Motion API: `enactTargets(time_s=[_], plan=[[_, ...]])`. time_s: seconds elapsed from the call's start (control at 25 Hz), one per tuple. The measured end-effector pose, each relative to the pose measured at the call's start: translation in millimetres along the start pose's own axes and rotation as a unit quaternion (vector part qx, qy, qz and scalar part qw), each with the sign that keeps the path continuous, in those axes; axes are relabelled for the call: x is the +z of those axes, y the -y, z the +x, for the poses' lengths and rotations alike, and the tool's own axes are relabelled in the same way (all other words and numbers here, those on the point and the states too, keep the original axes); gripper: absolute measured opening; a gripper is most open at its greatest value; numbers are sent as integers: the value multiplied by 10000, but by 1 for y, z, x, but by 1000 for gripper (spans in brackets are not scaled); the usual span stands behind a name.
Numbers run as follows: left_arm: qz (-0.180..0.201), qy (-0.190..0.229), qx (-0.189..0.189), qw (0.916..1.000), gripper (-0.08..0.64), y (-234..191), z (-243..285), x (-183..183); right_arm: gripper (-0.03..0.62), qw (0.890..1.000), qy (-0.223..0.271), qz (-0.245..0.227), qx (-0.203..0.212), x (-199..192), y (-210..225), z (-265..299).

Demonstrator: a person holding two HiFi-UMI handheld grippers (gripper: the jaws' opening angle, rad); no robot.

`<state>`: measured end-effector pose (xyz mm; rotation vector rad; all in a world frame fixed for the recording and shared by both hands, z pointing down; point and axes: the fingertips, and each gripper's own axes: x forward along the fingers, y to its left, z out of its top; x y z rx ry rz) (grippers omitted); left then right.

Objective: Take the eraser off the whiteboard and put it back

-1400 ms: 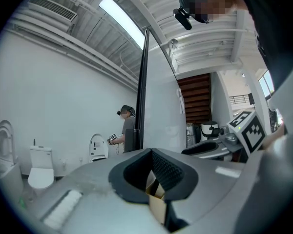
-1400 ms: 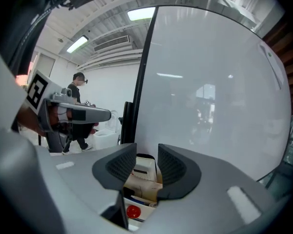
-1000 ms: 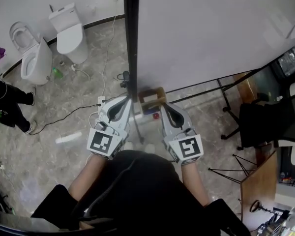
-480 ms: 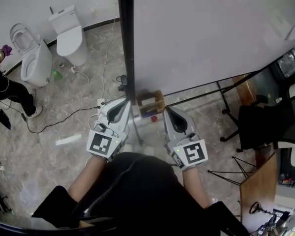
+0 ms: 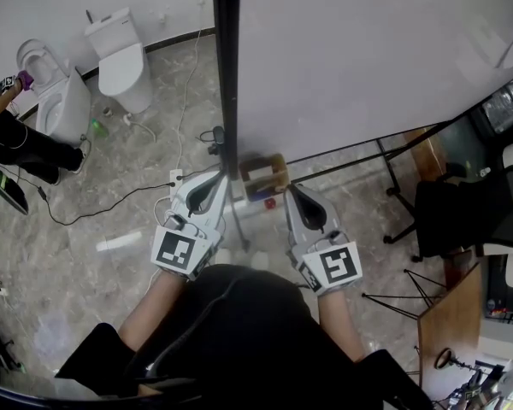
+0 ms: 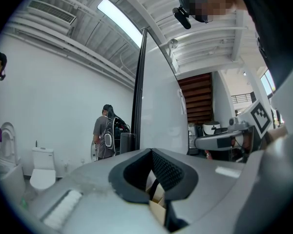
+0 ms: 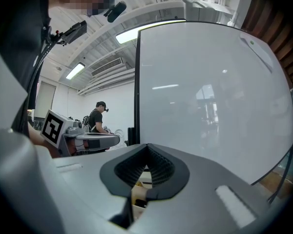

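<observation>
**Tools both shut and empty; the right one has backed off a touch**

You do not have the eraser. Nothing sits between either pair of jaws, and nothing on the bare face of the whiteboard (image 5: 368, 58) reads clearly as it. The only candidate is the tan-edged box (image 5: 263, 176) at the board's lower edge, centre of the head view; whether the eraser lies in it is too small to tell.

Your left tool (image 5: 217, 180) is closed, its tips just beside the box's left side, where they were a second ago. Your right tool (image 5: 292, 190), also fully closed, has slid slightly toward the lower right, so its tips now stand a little clear of the box.

That looks like a pause, not a reach: the task seems either finished or not yet begun. A person (image 5: 21, 139) at the upper left has shifted too.
</observation>
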<state>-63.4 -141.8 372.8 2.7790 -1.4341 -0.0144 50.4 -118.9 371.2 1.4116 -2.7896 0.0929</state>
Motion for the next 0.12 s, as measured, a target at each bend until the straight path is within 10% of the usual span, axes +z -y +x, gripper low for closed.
enactTargets(time_s=[0.12], plan=[[6, 10, 0, 10000, 5, -2, -4, 1, 9, 10000, -9, -5, -16, 0, -3, 1]])
